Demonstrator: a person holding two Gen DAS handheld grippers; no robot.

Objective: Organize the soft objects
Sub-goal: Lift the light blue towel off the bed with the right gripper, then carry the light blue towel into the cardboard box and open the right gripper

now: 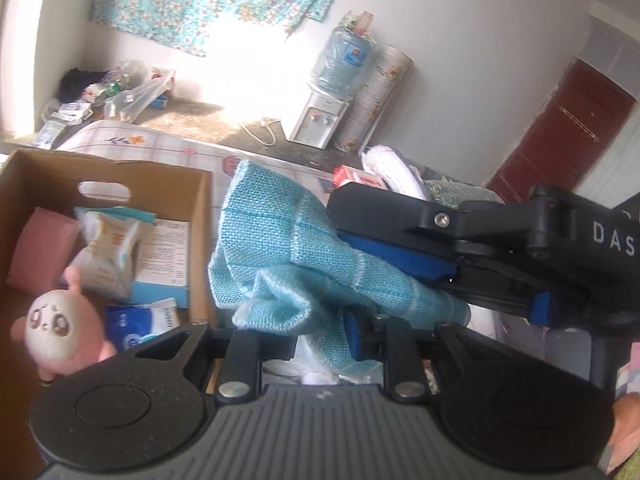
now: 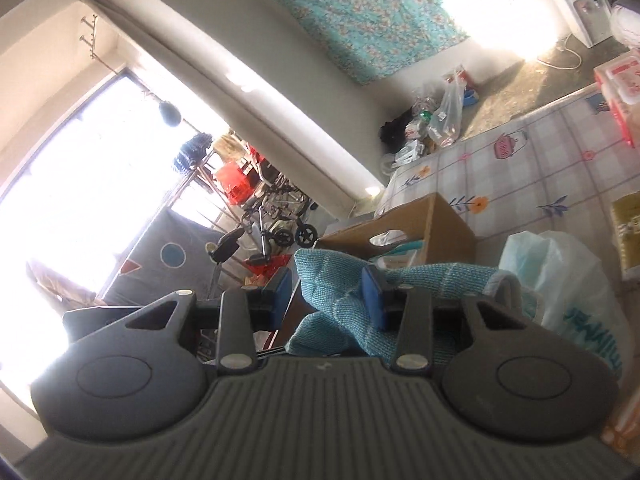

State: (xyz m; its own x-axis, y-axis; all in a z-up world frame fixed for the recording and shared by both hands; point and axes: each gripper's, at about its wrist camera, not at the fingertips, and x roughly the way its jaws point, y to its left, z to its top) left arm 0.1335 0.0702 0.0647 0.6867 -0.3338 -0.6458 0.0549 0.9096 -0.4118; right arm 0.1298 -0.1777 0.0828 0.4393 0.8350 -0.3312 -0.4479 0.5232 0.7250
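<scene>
The blue woven cloth [image 1: 280,248] hangs in the air between both tools, beside the open cardboard box [image 1: 200,216]. The left gripper [image 1: 320,344] is pressed together on the cloth's lower folds, its blue pads almost buried in the fabric. The right gripper [image 1: 400,252] reaches in from the right side of the left wrist view, and its black fingers and blue pad lie against the cloth's upper part. In the right wrist view the right gripper [image 2: 328,296] stands partly spread, with the cloth [image 2: 344,308] bunched against one pad [image 2: 374,296] while the other pad [image 2: 280,292] looks clear of it, so I cannot tell whether it truly pinches.

Around them lies a patterned table cover [image 2: 520,168] with flower prints. A pale plastic bag [image 2: 568,280] sits just beside the cloth, and a water dispenser [image 1: 316,120] stands against the far wall.

Inside the box are a pink sponge-like block [image 1: 40,252], a white soft packet [image 1: 108,252], a blue and white carton [image 1: 164,264] and a blue packet [image 1: 140,324]. A pink plush toy with a white face [image 1: 56,332] is at the box's near edge.
</scene>
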